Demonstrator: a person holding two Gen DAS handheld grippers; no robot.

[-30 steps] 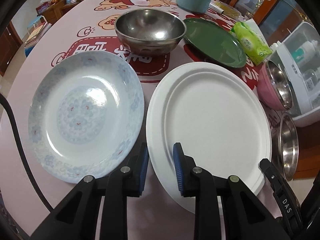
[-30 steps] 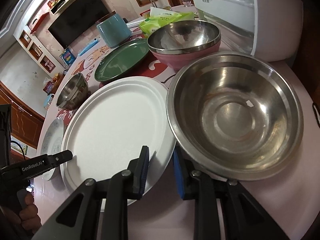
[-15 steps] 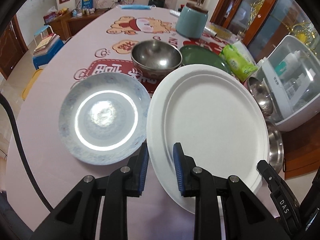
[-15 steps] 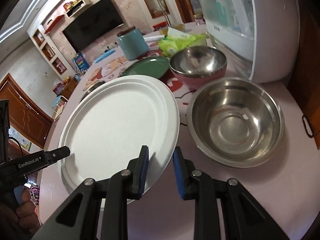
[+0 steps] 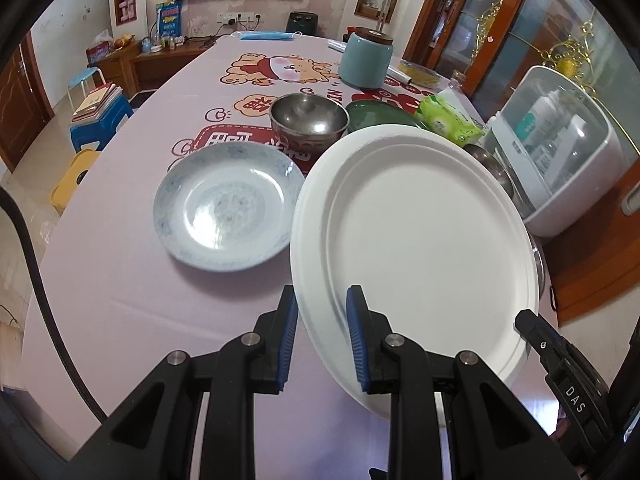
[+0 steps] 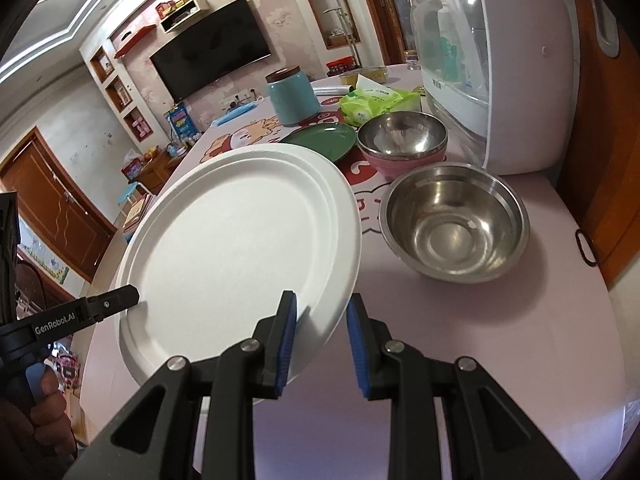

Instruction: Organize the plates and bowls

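Both grippers are holding the large round white moulded-pulp plate (image 5: pixel 420 248) off the pink cartoon-printed tablecloth (image 5: pixel 168 320), one at each side of its near rim. The left gripper (image 5: pixel 322 336) is straddling the rim, narrow gap, blue pads on either face; the right gripper (image 6: pixel 320 338) is doing the same at the opposite near edge, though whether the pads are pressing or only bracketing the rim cannot be told for certain. The plate is riding tilted, far edge raised, above the near edge of the table. Judged step: carrying this plate to a stack. Likely target is the blue-and-white patterned porcelain plate (image 5: pixel 228 208) lying flat towards the table's left edge, or the dark green glazed plate (image 6: pixel 320 142) further back; which one is not determinable. For a clean move, both grippers should be travelling together at matched height so the thin rim is not twisted. Levelling before lowering is advisable. The wide stainless steel bowl (image 6: pixel 454 222) near the right edge and the small steel bowl (image 5: pixel 308 120) mid-table are sitting close to the path; clearance over their rims is needed. Release only once the plate is seated.
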